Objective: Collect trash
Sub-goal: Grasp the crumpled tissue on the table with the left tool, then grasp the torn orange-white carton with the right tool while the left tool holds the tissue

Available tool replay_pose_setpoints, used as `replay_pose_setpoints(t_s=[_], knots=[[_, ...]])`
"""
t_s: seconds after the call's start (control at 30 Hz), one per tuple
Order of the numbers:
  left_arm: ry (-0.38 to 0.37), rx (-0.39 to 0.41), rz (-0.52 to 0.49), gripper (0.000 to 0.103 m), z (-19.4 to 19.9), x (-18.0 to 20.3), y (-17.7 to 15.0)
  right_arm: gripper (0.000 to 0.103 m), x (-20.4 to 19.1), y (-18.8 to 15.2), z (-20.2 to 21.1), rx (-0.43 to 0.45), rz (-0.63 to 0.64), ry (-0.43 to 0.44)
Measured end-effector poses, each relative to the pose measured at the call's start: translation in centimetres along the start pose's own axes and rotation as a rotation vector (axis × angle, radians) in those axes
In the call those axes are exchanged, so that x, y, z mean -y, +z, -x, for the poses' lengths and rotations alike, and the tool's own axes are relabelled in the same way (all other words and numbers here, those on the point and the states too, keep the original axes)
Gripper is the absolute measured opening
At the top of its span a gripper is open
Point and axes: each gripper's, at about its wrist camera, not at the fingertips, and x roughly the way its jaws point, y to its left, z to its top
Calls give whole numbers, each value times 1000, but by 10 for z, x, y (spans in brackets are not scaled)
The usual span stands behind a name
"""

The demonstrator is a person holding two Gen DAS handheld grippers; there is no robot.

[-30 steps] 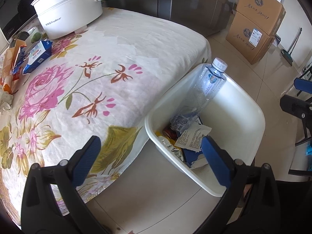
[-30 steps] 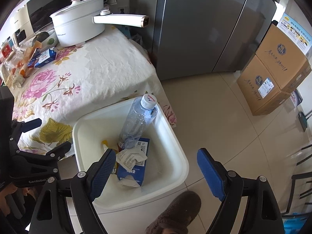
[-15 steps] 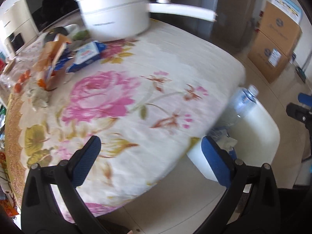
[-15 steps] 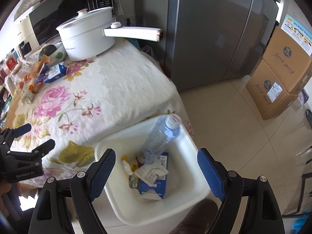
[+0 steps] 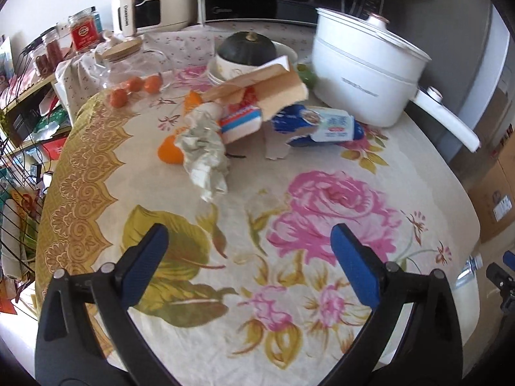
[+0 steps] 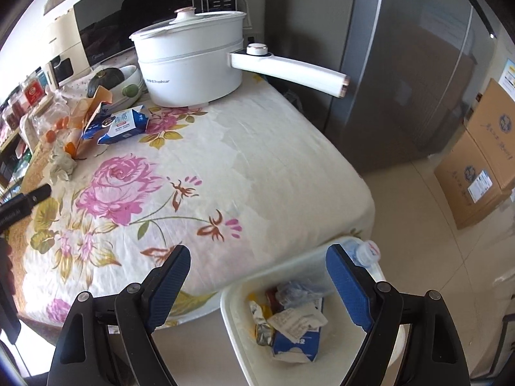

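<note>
Since the crumpled paper wad mid-table beside the torn wrappers is light, soft & squashy, pinch its bulky middle w/ your left gripper, now wide open & empty.

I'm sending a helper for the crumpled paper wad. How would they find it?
Start at the white pot on the floral table. Left of it lies a litter pile; the wad is the pale, crinkled lump nearest the table's gold border, touching orange peel.
</note>
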Motion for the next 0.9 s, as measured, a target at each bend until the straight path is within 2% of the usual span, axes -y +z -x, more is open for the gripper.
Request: replay_pose_setpoints(t_s=[0.17,0.33,0.4,0.43,0.5,0.57,0.7,0.9], knots=[[-32,20,97,87,-27,-33,15,88,-10,11,-18,-19,0,1],[-71,17,130,74,-58,-37,24,88,-17,16,-30,-28,27,-17],[-78,16,130,60,-70,-37,28,88,-19,16,-33,-29,51,-33],[-85,16,131,57,-73,-37,29,88,-20,16,-35,-27,64,-41],[-104,21,132,41,-79,-37,31,88,-22,16,-37,-23,90,-56],[-121,25,121,32,-80,-37,33,88,-25,16,-40,-19,114,-66],[-130,30,90,30,-75,-39,33,88,-32,16,-46,-27,130,-59],[-153,36,107,29,-41,-61,24,88,-55,21,-44,-23,116,28]])
